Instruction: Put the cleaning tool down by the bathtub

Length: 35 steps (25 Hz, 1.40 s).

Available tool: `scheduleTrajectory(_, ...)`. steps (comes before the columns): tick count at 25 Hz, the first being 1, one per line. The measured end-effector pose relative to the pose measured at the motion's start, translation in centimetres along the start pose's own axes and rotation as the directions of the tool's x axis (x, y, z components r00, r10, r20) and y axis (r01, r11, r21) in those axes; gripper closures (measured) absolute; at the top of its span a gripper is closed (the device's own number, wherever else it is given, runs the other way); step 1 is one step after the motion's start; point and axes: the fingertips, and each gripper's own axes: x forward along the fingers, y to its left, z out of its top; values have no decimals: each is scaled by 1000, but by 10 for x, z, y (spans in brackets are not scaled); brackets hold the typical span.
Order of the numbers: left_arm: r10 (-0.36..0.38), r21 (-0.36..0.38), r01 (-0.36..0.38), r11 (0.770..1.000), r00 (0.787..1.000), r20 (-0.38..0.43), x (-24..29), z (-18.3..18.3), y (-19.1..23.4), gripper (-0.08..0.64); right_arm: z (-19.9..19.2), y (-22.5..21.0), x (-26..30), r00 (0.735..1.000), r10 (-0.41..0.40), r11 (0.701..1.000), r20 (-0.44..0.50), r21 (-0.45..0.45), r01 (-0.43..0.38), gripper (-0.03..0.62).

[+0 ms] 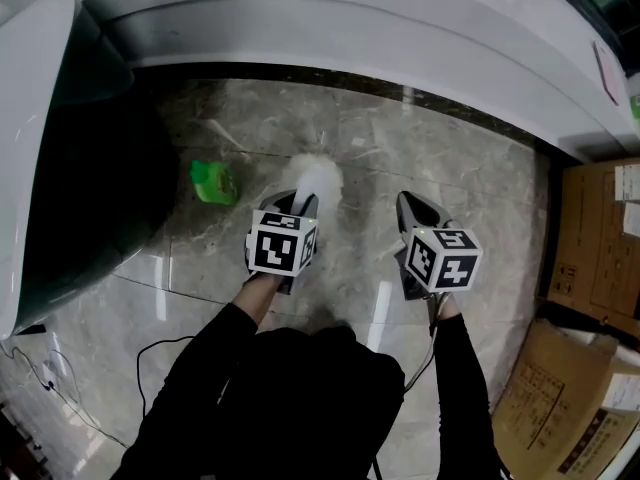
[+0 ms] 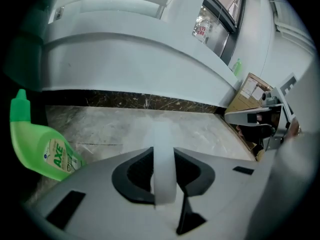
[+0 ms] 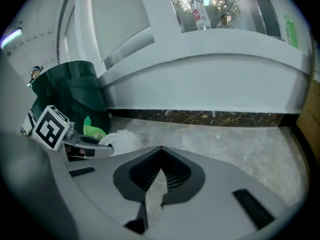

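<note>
The cleaning tool is a white brush with a fluffy head [image 1: 318,176] hanging just above the marble floor, a short way in front of the white bathtub [image 1: 350,38]. My left gripper [image 1: 300,203] is shut on its white handle [image 2: 162,159], which runs straight out between the jaws. The tub's curved side [image 2: 125,49] fills the background ahead. My right gripper [image 1: 412,208] hovers to the right of the brush, its jaws meeting at the tip [image 3: 160,151] with nothing in them. From that side the brush head [image 3: 122,140] shows beside the left gripper [image 3: 85,143].
A green detergent bottle [image 1: 213,182] lies on the floor left of the brush, close to my left gripper [image 2: 42,149]. A large dark green, white-rimmed fixture [image 1: 60,168] stands at the left. Cardboard boxes [image 1: 595,258] line the right side. A thin cable [image 1: 150,358] trails near the person's legs.
</note>
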Motion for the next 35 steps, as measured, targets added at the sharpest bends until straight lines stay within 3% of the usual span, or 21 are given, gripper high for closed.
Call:
scheduleTrajectory(23,83,-23,-84,996,996,-28,56,-35,46,466,-24,18,65,998,64,996,2,-57,-63,593)
scheduleTrajectory(35,121,0,-121,993,992,-42,69,-44,62,466,-26,31,82,996,88,993,-15,-81,-88,594)
